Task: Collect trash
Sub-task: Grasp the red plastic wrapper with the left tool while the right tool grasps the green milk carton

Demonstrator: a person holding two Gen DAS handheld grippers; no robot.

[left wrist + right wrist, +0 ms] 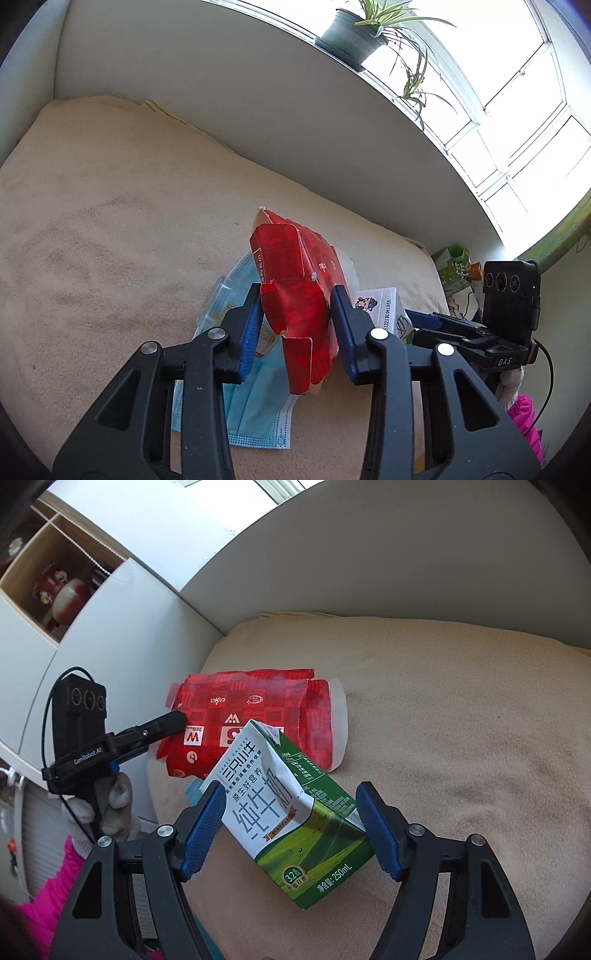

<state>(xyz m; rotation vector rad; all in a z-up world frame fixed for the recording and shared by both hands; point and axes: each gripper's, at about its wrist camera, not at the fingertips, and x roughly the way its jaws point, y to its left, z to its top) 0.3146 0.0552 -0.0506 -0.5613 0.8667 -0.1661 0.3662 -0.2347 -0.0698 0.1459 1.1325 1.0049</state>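
Left wrist view: left gripper [297,321] jaws gripping red carton [295,291] between them. Right gripper [291,827] jaws gaping around milk carton [295,812], needing closing next.

Bright daylight floods through the window [517,110], blown out white; sharp focus, with fisheye bending and dark corners.

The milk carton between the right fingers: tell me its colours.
The milk carton is white on top with blue lettering and green below; the right wrist view shows it best.
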